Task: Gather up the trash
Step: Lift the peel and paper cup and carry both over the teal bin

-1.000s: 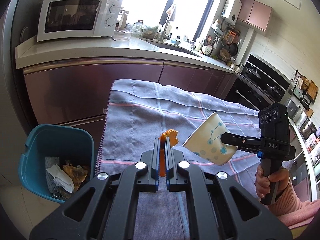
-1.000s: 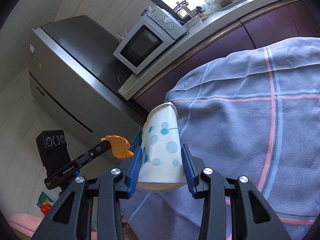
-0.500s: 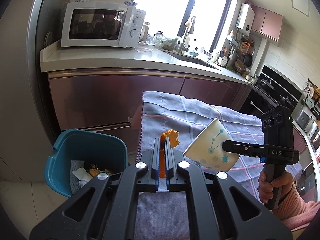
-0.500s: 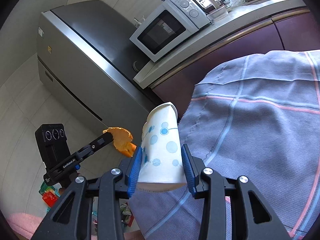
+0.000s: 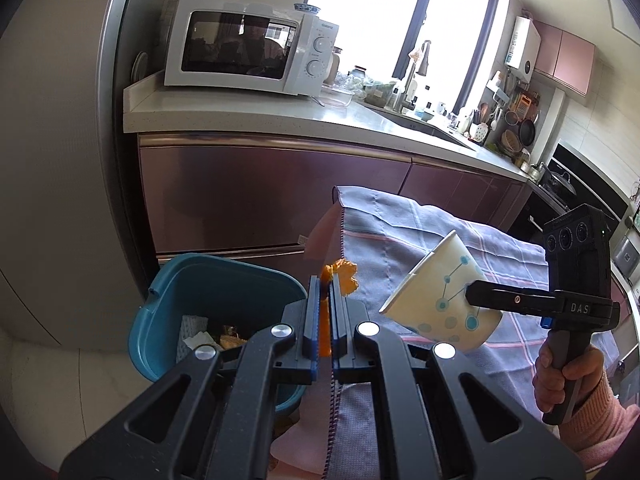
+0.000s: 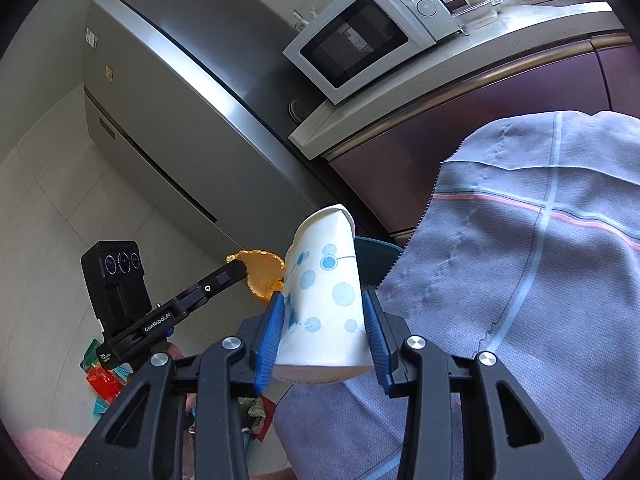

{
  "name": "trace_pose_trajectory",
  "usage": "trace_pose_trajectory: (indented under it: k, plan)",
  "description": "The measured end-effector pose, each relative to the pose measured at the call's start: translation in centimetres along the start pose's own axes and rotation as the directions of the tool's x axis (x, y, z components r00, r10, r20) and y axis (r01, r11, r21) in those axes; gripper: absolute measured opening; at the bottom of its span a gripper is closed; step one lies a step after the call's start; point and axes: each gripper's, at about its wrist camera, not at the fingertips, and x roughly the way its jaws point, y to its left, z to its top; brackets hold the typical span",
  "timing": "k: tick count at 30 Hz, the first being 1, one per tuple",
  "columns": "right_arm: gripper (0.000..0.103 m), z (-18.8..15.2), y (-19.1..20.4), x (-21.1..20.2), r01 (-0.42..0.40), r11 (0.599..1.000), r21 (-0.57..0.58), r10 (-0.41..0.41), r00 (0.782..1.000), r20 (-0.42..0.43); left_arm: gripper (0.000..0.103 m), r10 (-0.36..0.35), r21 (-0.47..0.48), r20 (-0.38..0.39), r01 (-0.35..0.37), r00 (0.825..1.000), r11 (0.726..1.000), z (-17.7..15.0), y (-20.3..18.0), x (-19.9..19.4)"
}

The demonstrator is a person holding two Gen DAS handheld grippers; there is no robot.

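My left gripper [image 5: 325,282] is shut on an orange peel [image 5: 340,280], held in the air over the near right rim of the teal trash bin [image 5: 192,280]. The peel also shows in the right wrist view [image 6: 262,276] at the tip of the left gripper [image 6: 236,270]. My right gripper [image 6: 324,308] is shut on a white paper cup with blue dots [image 6: 324,292], tilted, just past the table's left edge. In the left wrist view the cup [image 5: 438,306] hangs right of the peel, over the cloth.
The bin holds tissue and scraps [image 5: 200,338] and stands on the floor by the table's corner. A grey checked cloth [image 6: 540,280] covers the table. A fridge [image 6: 168,120], counter with microwave [image 5: 248,52] and purple cabinets [image 5: 260,196] stand behind. Colourful wrappers [image 6: 102,384] lie on the floor.
Both grippers have moved left, off the table toward the bin. The bin now sits closer and more under the left gripper. Both grips are unchanged.
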Motion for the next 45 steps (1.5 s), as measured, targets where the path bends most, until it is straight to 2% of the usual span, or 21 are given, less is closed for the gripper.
trace_pose_trajectory:
  k: [17,45]
  plan:
    - [0.038,1.4,1.4,3.7,0.000,0.999,-0.032,-0.002,0.998,-0.063,0.004,0.045,-0.041,-0.028,-0.046,0.999,0.998,0.0,3.1,1.8]
    - [0.038,1.8,1.7,8.1,0.049,0.998,-0.042,-0.055,0.988,-0.145,0.004,0.092,-0.087,-0.074,-0.099,0.993,0.991,-1.1,5.5,4.8]
